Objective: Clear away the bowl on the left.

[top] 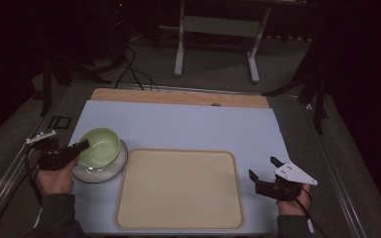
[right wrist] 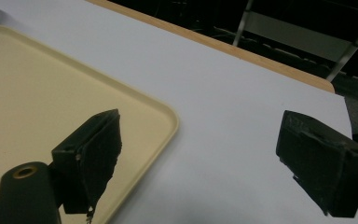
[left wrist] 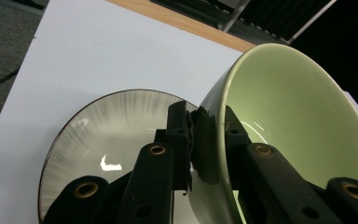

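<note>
Nearest the high camera, my two forearms come in at the bottom edge, and between them lies a wide, shallow, rounded-corner beige plastic tray (top: 179, 189), with nothing in it, on the pale blue table mat (top: 188, 124). At the left, my left gripper (top: 82, 146) pinches the near rim of a pale green glazed ceramic bowl (top: 100, 147), which sits tilted on a white ceramic plate with a dark rim (top: 110, 171); the plate stands just left of the tray, touching or almost touching its edge. At the right, my right gripper (top: 264, 167) hovers beside the tray's right edge, jaws apart and nothing between them. From the left gripper view, my jaws are clamped on the bowl's wall (left wrist: 303, 121), one pad inside and one outside, and the bowl leans to the right over the streaked plate (left wrist: 107, 135); both look free of food. From the right gripper view, my open jaws frame bare mat (right wrist: 242, 112), with the tray's corner (right wrist: 51, 84) at the left. I judge that the bowl goes to the tray next, which lies to the right of my left jaws, so the left hand is the nearer one.
</note>
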`<state>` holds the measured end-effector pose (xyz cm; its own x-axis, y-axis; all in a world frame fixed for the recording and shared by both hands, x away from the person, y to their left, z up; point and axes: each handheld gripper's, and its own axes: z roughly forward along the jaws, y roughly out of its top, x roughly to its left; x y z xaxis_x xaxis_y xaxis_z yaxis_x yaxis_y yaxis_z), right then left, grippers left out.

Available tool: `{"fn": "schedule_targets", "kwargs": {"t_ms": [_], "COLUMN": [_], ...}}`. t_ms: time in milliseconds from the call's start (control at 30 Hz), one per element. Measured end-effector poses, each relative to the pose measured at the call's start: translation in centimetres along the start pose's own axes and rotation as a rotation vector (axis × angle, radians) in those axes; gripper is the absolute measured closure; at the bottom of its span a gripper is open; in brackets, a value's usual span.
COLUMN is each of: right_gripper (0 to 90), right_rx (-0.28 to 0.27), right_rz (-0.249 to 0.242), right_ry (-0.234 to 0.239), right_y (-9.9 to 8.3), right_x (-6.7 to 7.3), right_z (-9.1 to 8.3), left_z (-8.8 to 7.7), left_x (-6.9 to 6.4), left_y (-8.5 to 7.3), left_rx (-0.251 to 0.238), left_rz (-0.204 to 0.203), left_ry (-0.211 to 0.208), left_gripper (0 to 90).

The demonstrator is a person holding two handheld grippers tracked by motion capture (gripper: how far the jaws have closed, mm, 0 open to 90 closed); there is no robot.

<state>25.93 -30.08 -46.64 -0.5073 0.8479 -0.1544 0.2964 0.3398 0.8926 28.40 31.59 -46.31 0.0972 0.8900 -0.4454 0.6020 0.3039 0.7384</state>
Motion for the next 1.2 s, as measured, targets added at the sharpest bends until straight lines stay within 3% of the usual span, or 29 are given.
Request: {"fn": "schedule_targets", "kwargs": {"t_ms": [1200], "right_gripper": [13.6], "right_rx": [-0.007], "right_rz": [-0.001], "right_ry": [-0.002], "right_y": [0.0], "right_x": [0.0], "right_z": [-0.1], "left_z": [0.9], "left_x": [-4.5], "left_y": [0.2], "left_rx": [0.019], "left_rz": [0.077], "left_ry": [-0.075], "left_gripper": [79.6]}}
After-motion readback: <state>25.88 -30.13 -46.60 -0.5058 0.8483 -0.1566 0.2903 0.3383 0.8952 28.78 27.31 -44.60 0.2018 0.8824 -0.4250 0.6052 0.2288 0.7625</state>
